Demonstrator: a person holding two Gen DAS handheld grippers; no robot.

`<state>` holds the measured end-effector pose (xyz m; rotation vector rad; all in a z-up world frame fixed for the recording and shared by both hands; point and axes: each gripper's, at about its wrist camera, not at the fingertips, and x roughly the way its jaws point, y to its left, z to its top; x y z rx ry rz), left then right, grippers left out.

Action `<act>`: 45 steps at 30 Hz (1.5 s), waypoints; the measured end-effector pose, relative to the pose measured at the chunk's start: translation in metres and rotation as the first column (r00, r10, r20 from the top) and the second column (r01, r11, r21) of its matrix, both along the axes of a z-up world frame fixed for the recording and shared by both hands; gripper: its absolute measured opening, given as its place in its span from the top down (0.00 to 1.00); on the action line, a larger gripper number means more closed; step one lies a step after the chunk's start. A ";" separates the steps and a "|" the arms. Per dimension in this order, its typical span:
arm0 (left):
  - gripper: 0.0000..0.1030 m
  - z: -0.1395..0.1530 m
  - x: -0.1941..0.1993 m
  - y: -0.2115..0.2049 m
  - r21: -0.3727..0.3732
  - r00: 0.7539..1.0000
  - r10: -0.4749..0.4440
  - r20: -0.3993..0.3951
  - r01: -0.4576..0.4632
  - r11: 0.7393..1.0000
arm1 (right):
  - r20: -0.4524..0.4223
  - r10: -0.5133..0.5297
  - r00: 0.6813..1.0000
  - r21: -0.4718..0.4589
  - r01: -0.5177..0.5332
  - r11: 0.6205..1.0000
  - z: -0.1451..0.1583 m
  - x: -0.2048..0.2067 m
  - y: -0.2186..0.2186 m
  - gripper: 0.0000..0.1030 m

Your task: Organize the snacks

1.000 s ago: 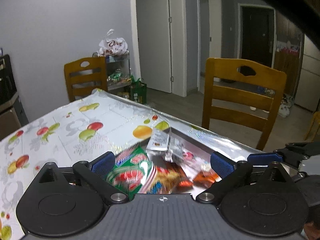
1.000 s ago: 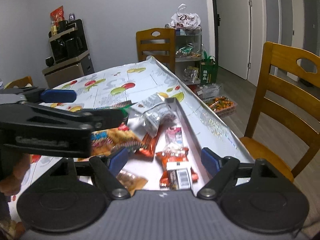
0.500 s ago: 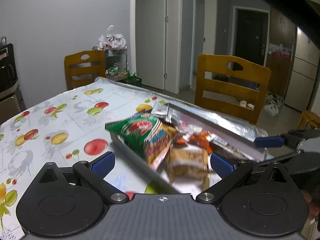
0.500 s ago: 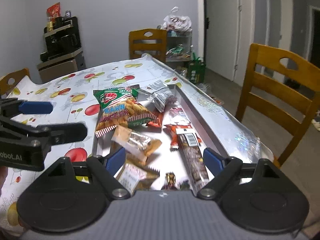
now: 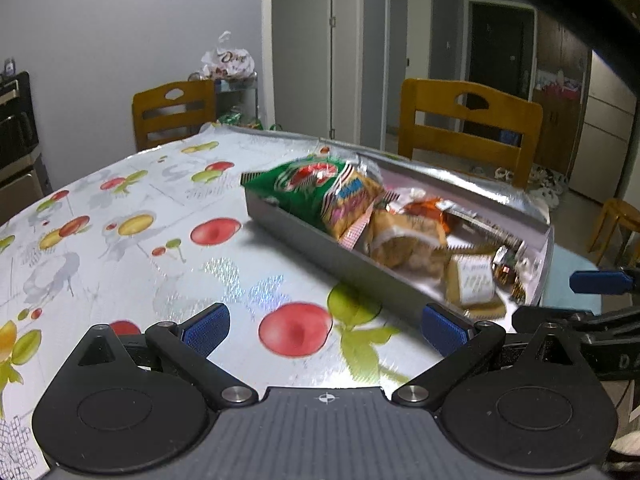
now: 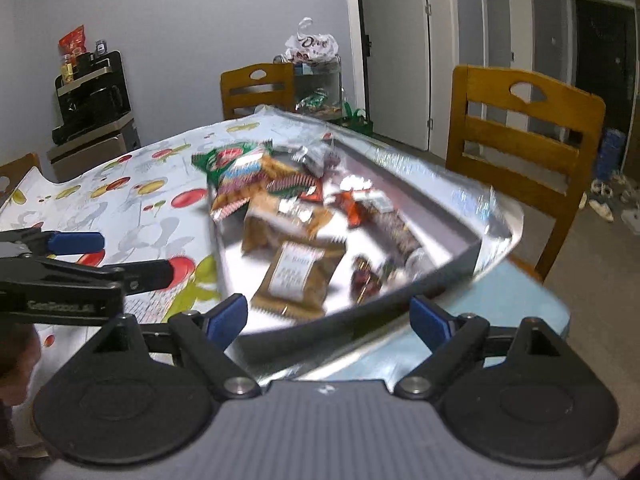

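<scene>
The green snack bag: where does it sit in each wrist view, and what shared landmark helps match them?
Left wrist: the green snack bag lies right of centre, at the far left end of the grey tray.
Right wrist: the bag lies left of centre, at the tray's far left corner.
Shared landmark: the white Dove bag against the back wall.

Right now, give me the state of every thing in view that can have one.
left gripper: open, empty, over the tablecloth.
right gripper: open, empty; jaws have just been opening.
tray: on the table's corner, filled with snacks.
green snack bag: lying over the tray's far edge.
brown packet: flat in the tray.
white door: shut.
</scene>
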<state>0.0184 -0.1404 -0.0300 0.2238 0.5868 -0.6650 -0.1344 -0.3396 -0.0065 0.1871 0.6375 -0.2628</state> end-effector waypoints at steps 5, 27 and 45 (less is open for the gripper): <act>0.00 -0.014 -0.002 0.004 0.011 1.000 -0.021 -0.003 0.021 1.000 | -0.044 0.029 0.999 -0.022 -0.030 0.999 -0.012 0.004 0.017 0.09; 0.00 -0.036 0.010 0.005 0.059 0.996 0.009 -0.090 -0.004 0.998 | -0.114 0.044 0.993 -0.044 -0.049 0.998 -0.035 0.024 0.030 0.02; 0.00 -0.036 0.010 0.006 0.062 0.996 0.008 -0.088 -0.002 0.998 | -0.111 0.050 0.993 -0.054 -0.056 0.997 -0.037 0.022 0.031 0.01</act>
